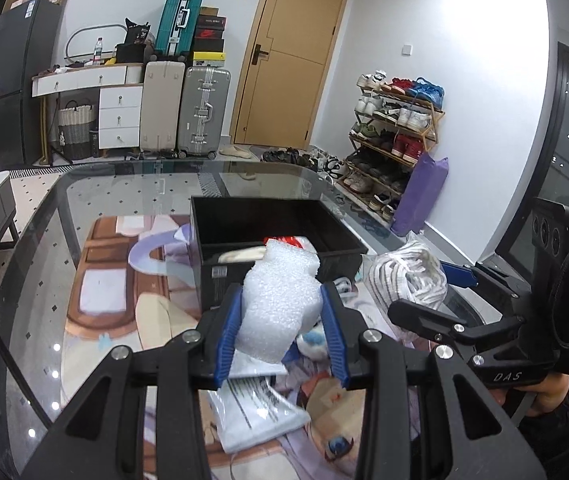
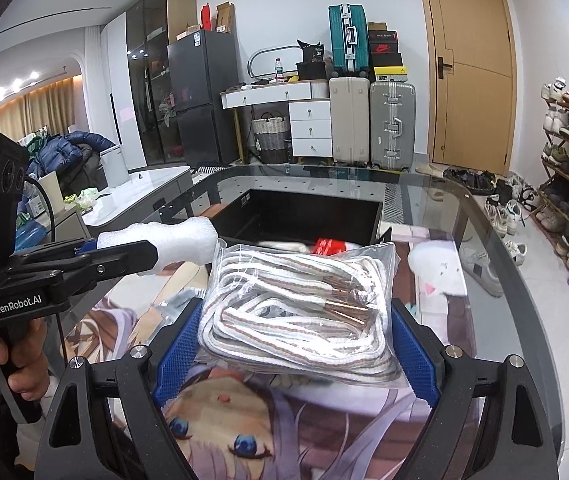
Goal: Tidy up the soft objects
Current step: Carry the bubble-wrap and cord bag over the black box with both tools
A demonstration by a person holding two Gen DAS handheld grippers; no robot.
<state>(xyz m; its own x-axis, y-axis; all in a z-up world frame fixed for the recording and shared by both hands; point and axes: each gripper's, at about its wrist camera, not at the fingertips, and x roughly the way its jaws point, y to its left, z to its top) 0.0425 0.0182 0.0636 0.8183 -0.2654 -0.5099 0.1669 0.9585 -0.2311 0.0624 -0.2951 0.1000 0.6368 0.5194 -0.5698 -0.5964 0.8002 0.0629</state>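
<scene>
The left hand-held gripper (image 1: 280,320) is pinching a piece of white foam wrap (image 1: 280,300), and it holds this piece in the air just in front of the black box (image 1: 220,280), which stands at 12 o'clock from it on the glass counter (image 1: 124,188). The right hand-held gripper (image 2: 296,336) has its blue pads against both sides of a clear bag of white striped cord (image 2: 300,304); the jaws stand wide because the bag is wide. This bag is also lifted, with the box at 12 o'clock behind it.

Inside the box at least 2 things already lie: something pale and something red (image 2: 326,246), though the view is too partly blocked to name them. A flat white packet with printed text (image 1: 256,404) is lying on the counter at 6 o'clock under the left hand-held gripper. So the task seems about half done: 2 objects are in hand, and at least 1 is left.
</scene>
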